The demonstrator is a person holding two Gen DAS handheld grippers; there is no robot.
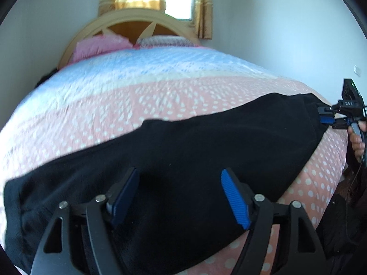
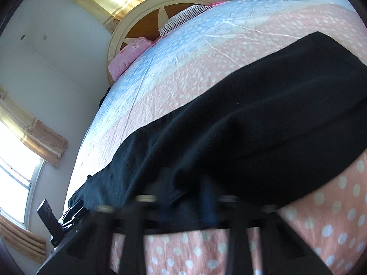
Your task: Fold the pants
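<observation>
Pants (image 1: 195, 160) lie under the left gripper's (image 1: 181, 197) spread fingers; right gripper's (image 1: 325, 115) fingers pinch their edge.

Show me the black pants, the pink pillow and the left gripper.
black pants (image 1: 183, 151), left wrist view, middle of the fabric.
pink pillow (image 1: 96, 45), left wrist view, its front face.
left gripper (image 1: 180, 197), left wrist view, gap between open fingertips.

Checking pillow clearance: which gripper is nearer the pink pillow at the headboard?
Left, though only judging by side. The pink pillow lies at the bed's far left; the left gripper hangs open over the black pants, and the right gripper pinches their right end.
</observation>
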